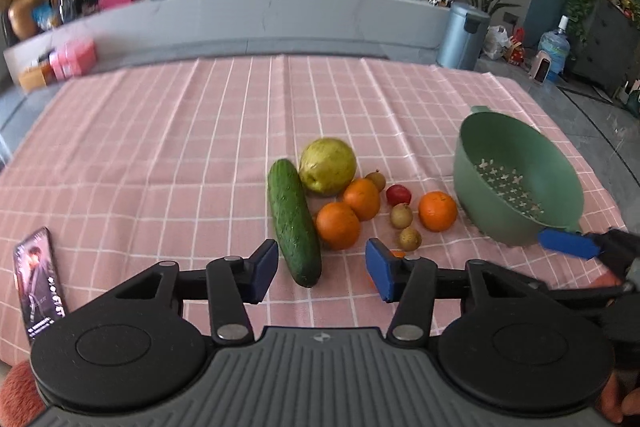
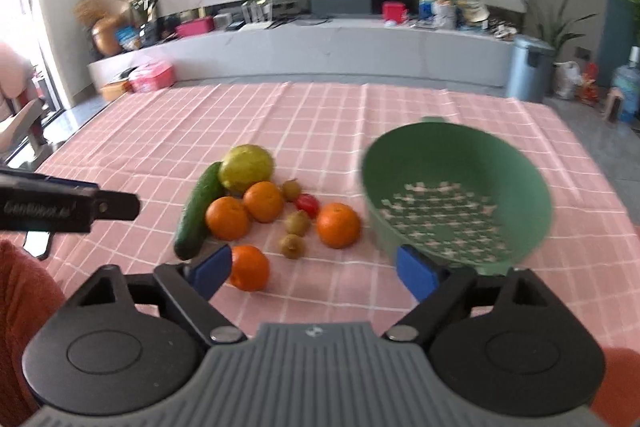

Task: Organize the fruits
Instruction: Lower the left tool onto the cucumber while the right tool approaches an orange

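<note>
Phone [image 1: 38, 281]: lies flat on the pink checked cloth [image 1: 160, 147], well to the left of the left gripper [image 1: 322, 269], apart from the fruit.
Left gripper: jaws parted, nothing between the pads; the near tip of the cucumber [image 1: 294, 223] lies just ahead of the gap, not touched.
Fruit pile: just ahead of both grippers sit the cucumber, a yellow-green pear [image 1: 328, 165], two touching oranges [image 1: 348, 215], a small red fruit [image 1: 398, 195] and three small brown fruits [image 1: 401, 215]; a third orange [image 1: 437, 211] rests to the right, near the colander.
Fourth orange [image 2: 249, 267]: closest to the grippers, just beside the right gripper's left pad, not clamped.
Right gripper [image 2: 312, 273]: jaws apart and empty, bare cloth between the pads.
Colander [image 2: 456, 195]: green, empty, tipped toward the camera; its near wall is just beside the right gripper's right pad; contact cannot be told.
Step in hand: likely the approach for a first pick, since no fruit is in the colander yet.
Next move: probably centre one gripper over a single fruit, the nearest orange being the handiest, close on it, and carry it right into the colander without nudging the round fruit into rolling.
</note>
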